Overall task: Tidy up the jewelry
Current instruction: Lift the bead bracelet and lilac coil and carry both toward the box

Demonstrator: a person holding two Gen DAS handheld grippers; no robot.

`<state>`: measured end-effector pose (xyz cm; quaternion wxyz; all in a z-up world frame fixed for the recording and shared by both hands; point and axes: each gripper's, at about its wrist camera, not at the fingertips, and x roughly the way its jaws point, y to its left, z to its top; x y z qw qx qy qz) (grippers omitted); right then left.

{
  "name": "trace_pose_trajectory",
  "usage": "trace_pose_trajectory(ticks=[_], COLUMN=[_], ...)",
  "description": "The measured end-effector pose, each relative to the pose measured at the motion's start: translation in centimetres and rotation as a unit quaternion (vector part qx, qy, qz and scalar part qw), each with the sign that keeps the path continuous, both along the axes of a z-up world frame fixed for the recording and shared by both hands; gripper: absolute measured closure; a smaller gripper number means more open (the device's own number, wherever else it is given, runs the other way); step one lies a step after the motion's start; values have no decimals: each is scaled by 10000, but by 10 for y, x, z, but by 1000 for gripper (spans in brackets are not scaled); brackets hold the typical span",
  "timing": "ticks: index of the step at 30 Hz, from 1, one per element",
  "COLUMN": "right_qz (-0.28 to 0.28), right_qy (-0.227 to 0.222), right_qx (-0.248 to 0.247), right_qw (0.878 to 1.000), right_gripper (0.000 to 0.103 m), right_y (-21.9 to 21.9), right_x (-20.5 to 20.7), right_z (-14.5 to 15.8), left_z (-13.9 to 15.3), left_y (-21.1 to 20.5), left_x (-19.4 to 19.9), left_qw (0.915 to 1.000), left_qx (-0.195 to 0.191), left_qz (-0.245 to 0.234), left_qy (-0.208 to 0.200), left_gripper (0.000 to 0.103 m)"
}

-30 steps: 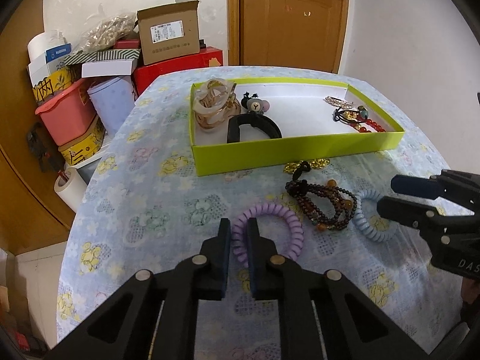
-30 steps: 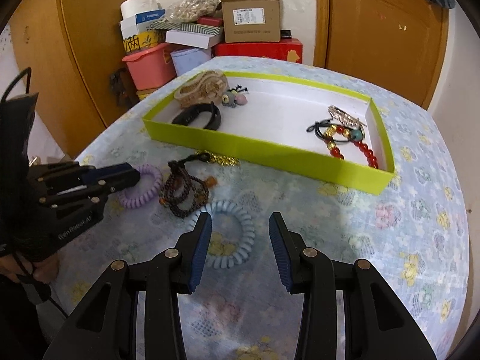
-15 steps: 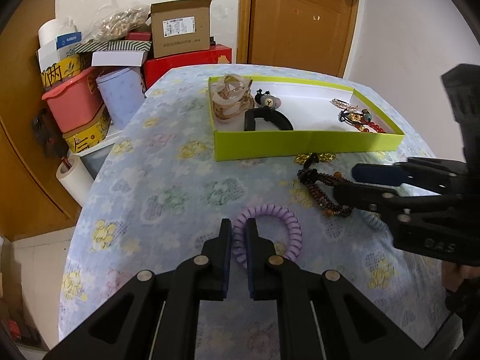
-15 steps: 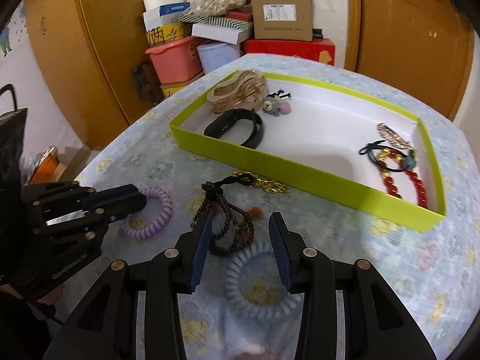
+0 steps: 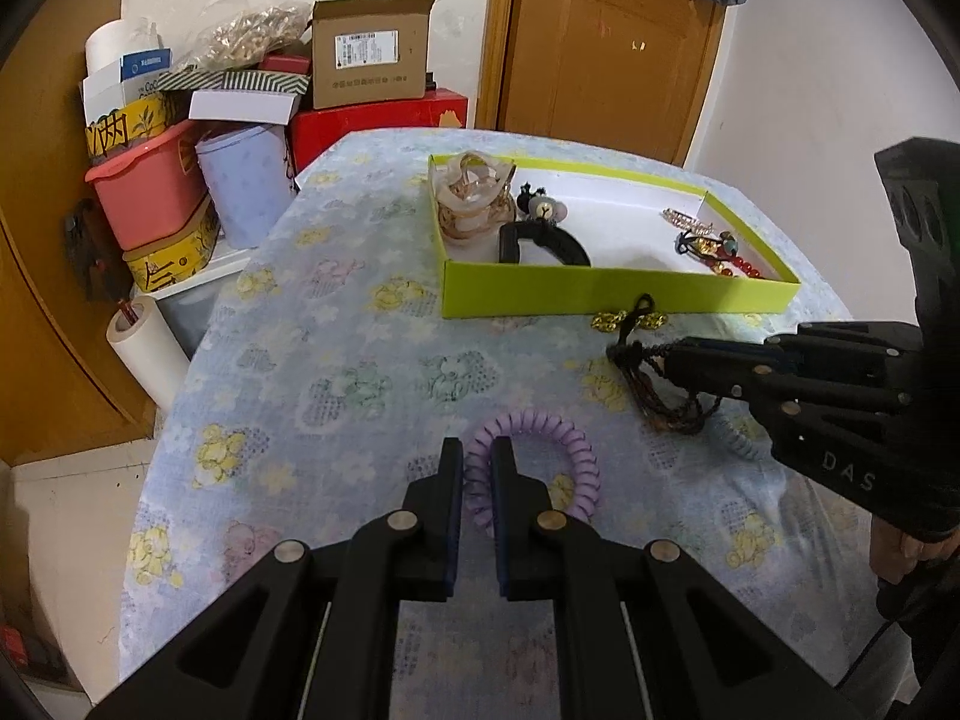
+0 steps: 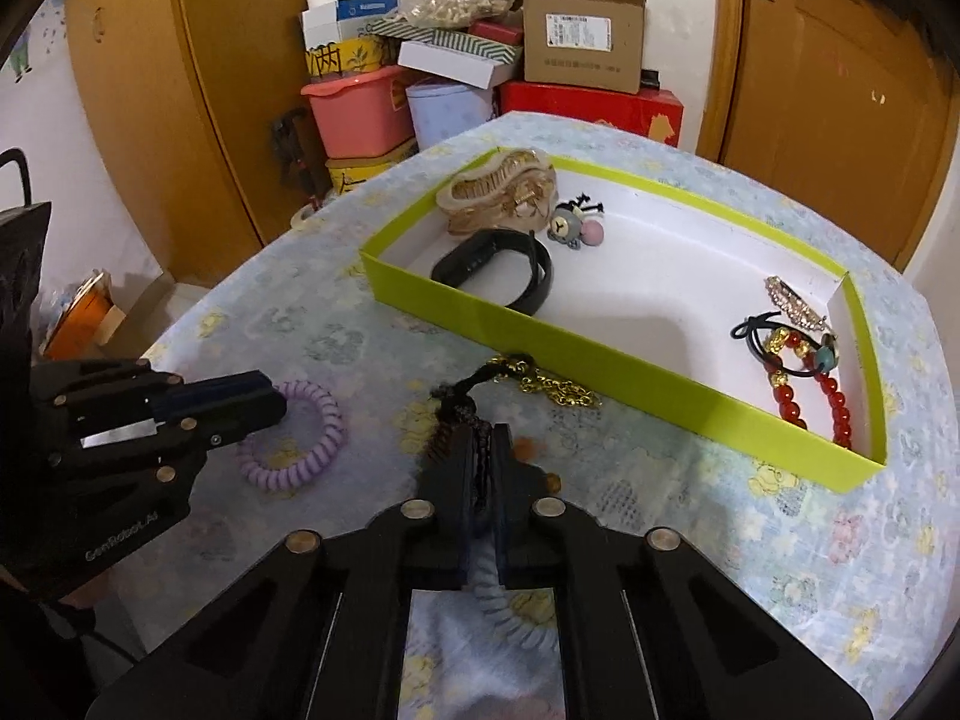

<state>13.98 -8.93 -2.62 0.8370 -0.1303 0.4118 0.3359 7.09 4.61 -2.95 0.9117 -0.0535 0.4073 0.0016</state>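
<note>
A lime-green tray (image 5: 618, 295) (image 6: 540, 336) holds a black band (image 6: 495, 267), a beige hair claw (image 6: 498, 192), a small mouse charm (image 6: 573, 225) and red beads (image 6: 834, 402). My left gripper (image 5: 478, 459) (image 6: 279, 402) is shut on a purple coil hair tie (image 5: 558, 450) (image 6: 312, 438) on the table. My right gripper (image 6: 483, 438) (image 5: 654, 360) is shut on a dark brown bead bracelet (image 5: 654, 402) (image 6: 450, 420) in front of the tray. A pale blue coil tie (image 5: 741, 441) (image 6: 510, 606) lies under it. A gold chain (image 6: 558, 387) lies by the tray wall.
The table has a floral blue cloth (image 5: 336, 360). Behind its far left edge stand stacked boxes (image 5: 372, 60), a pink bin (image 5: 150, 186) and a paper roll (image 5: 147, 348). A wooden door (image 5: 606, 42) is at the back.
My right gripper moved forward and left over the blue coil tie and shut on the brown bead bracelet. My left gripper stayed shut on the purple coil tie.
</note>
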Motion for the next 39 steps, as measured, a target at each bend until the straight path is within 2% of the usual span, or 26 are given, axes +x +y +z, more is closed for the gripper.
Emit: trace_pose_trajectory(ticks=[17,28,39], right_qz=[-386,-808,-948], right_qy=[-271,-308,-342], right_qx=[803,1026,1056], right_qw=[9957,9910,9893], right_gripper=[100,100,100], right_y=[-49,-89,-102], right_x=[-40,-42,-28], right_z=[54,62,64], left_z=[39,54,62], left_y=[-13,-31,-39], left_x=[-28,-24,0], left_qw=[9988,9980,9974], left_qx=[-132,-111,-116], left_qz=[-182,-345,-455], left_qy=[-425,-515,-546], left_gripper=[94,94,94])
